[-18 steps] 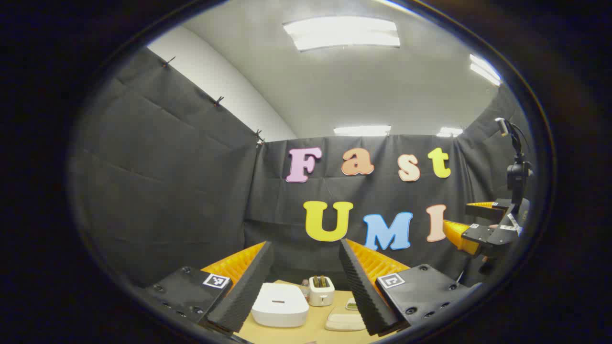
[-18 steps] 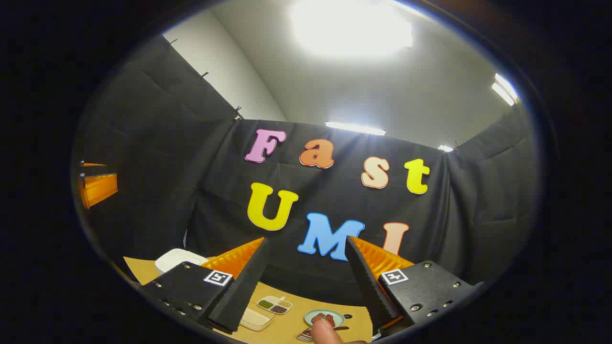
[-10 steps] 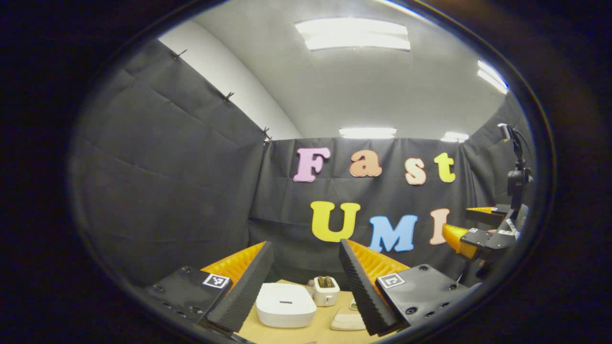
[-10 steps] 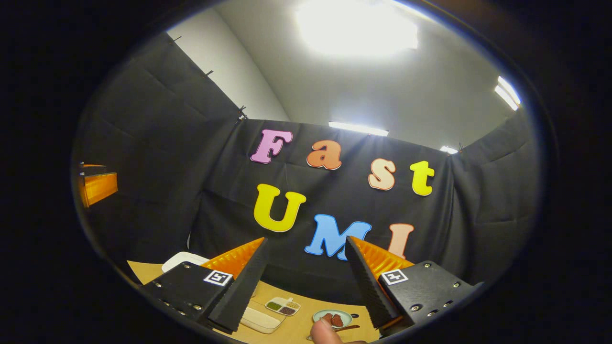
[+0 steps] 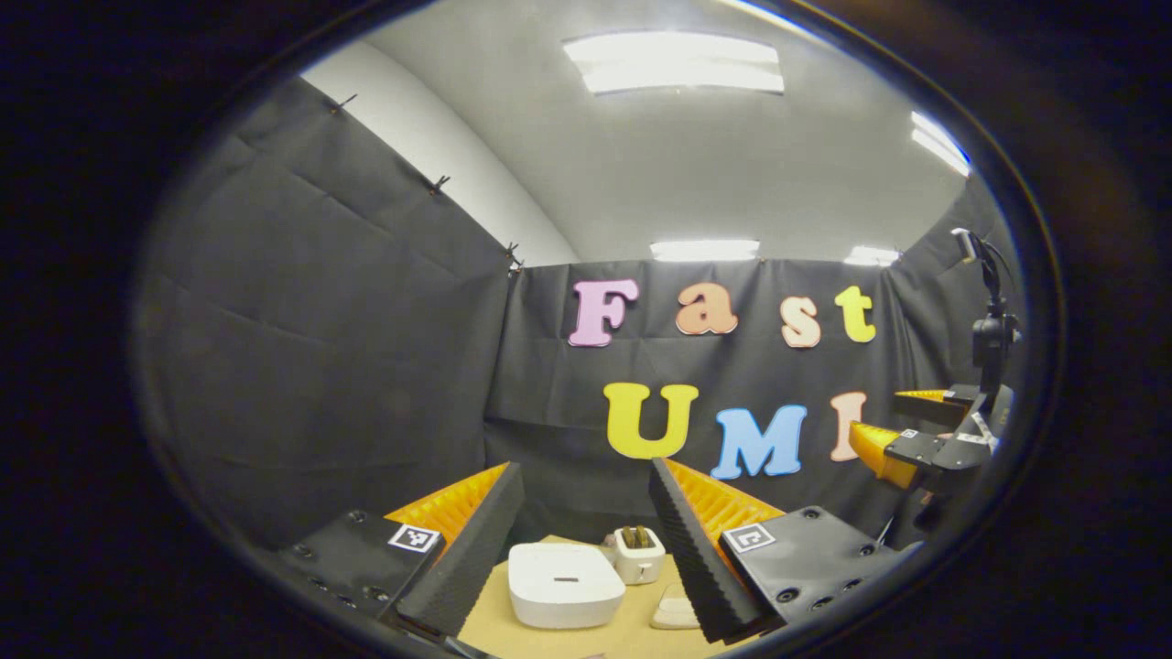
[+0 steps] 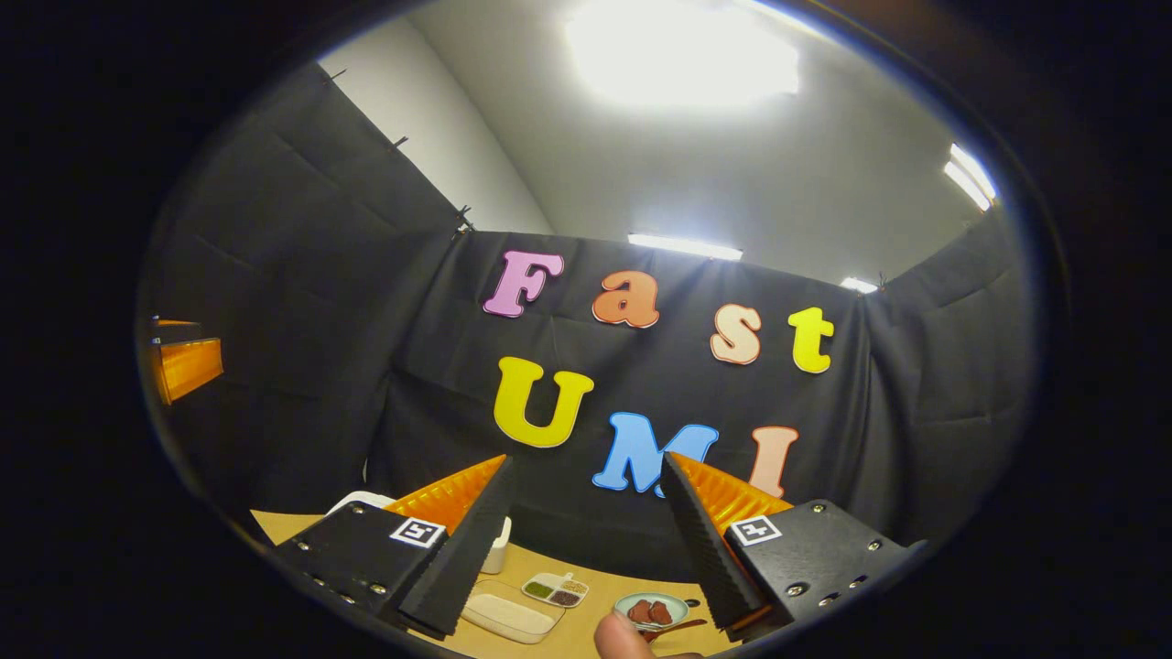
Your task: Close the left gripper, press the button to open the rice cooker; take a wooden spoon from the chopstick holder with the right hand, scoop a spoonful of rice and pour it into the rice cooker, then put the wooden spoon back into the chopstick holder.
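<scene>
Rice cooker [image 5: 565, 584] sits lid-down on tan table [image 5: 499, 622] — both claws gape wide, empty.

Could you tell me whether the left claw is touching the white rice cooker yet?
Apart. In the left gripper view the left claw is open and raised, with the closed rice cooker lying farther off on the table between its fingers.

Each gripper has two long wedge-shaped fingers with a ribbed inner face. The left gripper [image 5: 586, 513] carries black plates at the finger bases, with round screws and a small square black-and-white marker on each. The right gripper [image 6: 586, 517] has the same plates, screws and markers.
</scene>
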Action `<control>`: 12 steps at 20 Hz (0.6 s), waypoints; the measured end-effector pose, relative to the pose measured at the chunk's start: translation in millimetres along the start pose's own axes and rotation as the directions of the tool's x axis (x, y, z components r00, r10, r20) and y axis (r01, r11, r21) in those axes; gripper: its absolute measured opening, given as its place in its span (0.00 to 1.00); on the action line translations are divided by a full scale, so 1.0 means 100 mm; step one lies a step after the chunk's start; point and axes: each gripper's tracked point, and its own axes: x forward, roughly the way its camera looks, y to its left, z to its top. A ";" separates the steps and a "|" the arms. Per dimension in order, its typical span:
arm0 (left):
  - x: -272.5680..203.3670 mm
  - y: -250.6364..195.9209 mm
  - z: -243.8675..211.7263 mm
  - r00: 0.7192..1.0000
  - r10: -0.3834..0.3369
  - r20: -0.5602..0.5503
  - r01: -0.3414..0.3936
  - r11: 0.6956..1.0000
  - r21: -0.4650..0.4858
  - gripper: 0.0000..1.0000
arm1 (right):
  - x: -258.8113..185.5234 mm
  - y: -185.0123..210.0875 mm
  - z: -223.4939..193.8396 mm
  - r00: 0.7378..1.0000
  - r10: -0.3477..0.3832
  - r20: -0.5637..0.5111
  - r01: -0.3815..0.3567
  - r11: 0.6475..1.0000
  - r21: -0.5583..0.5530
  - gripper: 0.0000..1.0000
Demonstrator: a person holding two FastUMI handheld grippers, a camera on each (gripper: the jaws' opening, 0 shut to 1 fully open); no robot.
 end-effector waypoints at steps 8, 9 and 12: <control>0.08 0.02 -0.14 1.000 -0.010 -0.013 0.010 1.000 -0.017 1.00 | -0.03 -0.11 0.01 0.999 -0.041 -0.015 0.041 0.999 0.003 0.97; 0.12 0.00 -0.19 1.000 -0.017 -0.023 0.016 0.999 -0.028 1.00 | -0.06 -0.16 -0.04 0.998 -0.052 -0.019 0.052 0.999 -0.011 0.97; 0.24 -0.09 -0.27 0.999 -0.022 -0.034 0.022 1.000 -0.020 0.93 | -0.15 -0.32 -0.18 0.996 -0.080 -0.040 0.078 0.996 -0.046 0.97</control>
